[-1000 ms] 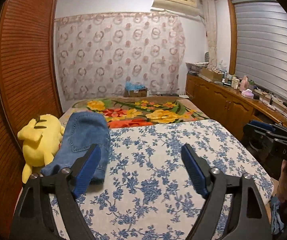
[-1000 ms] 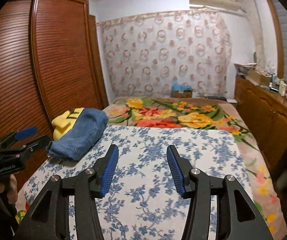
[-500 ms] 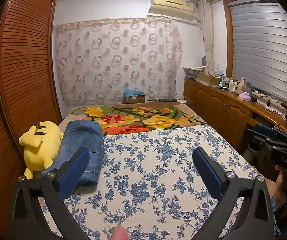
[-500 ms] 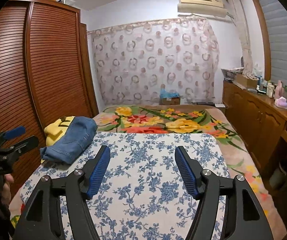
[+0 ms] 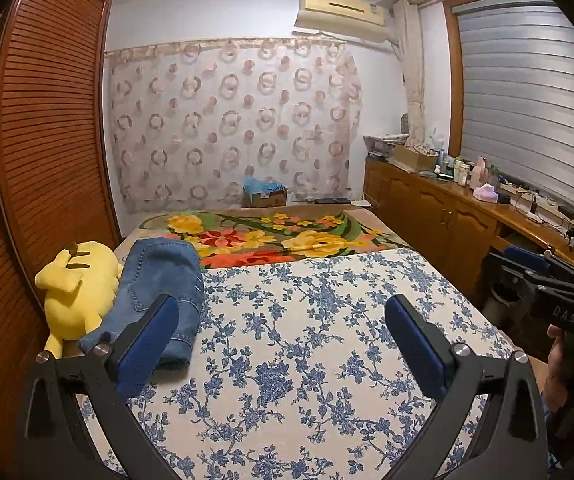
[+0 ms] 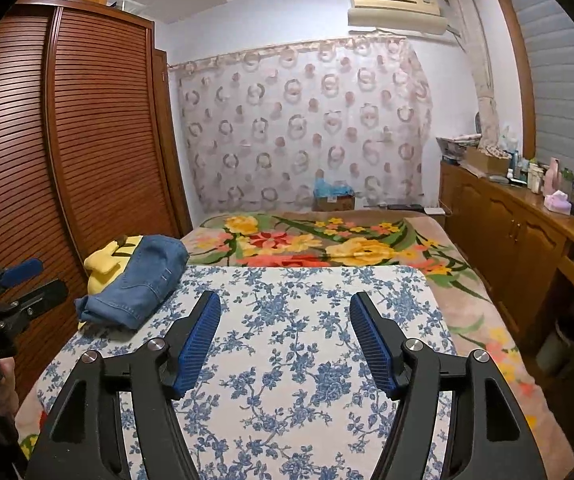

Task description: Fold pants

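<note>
1. Nearest the lens, the left gripper (image 5: pixel 283 334), black with blue rubber pads, has spread from a narrower gap a second ago to its widest. Nothing lies between its pads; only the blue-and-white floral sheet (image 5: pixel 307 360) shows through the gap.

2. The right gripper (image 6: pixel 285 340), of the same make, has also widened over the last second and now stands about 2 thirds open. It too holds nothing, with bare sheet between its ribbed blue pads.

3. Both views have tipped up a little since then: more ceiling and less sheet show, and the bed sits lower in each picture. I read this as both tools backing off and lifting away from the bed.

4. Further off, the folded blue denim pants (image 5: pixel 159 288) lie as a compact bundle at the left edge of the sheet, apart from both grippers. Their shape and place look the same as a second ago.

5. Touching the pants on their far left side is the yellow plush toy (image 5: pixel 77 292), against the slatted brown wardrobe door (image 5: pixel 47 140).

6. Beyond the sheet lies the flowered orange-and-yellow blanket (image 5: pixel 271 240), then the ring-patterned curtain (image 5: pixel 231 120).

7. Judgement: with the pants folded, set aside and released by both hands, the fold looks finished, or nearly so.
</note>
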The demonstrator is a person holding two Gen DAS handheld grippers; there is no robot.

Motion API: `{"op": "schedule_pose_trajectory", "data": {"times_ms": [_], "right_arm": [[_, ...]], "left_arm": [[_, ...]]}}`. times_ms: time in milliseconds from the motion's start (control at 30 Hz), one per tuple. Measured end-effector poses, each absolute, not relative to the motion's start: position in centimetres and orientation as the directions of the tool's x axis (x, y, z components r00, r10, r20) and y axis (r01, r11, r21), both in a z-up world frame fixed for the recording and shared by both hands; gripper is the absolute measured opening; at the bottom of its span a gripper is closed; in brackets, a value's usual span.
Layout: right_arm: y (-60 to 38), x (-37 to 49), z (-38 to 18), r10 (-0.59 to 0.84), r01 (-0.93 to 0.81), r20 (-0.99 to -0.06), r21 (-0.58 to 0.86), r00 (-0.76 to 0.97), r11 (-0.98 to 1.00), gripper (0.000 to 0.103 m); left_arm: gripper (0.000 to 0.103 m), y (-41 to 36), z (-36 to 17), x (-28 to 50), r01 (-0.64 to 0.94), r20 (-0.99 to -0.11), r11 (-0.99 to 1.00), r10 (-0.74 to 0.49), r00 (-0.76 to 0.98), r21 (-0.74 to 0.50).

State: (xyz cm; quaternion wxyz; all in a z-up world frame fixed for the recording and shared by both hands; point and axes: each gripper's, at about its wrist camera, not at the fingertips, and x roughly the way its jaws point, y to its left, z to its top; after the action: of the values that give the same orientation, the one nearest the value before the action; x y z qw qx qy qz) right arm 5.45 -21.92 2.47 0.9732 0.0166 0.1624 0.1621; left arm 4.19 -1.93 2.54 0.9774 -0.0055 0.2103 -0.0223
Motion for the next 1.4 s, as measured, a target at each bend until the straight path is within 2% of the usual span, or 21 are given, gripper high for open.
{"op": "schedule_pose_trajectory", "data": {"times_ms": [1400], "right_arm": [[-22.72, 6.01, 2.47, 0.328, -0.318, -0.301, 0.082, 0.896, 0.945, 0.070]], "left_arm": [[0.103, -2.00, 2.48, 4.13, 0.042, -0.414, 0.999, -0.045, 0.909, -0.017]]}}
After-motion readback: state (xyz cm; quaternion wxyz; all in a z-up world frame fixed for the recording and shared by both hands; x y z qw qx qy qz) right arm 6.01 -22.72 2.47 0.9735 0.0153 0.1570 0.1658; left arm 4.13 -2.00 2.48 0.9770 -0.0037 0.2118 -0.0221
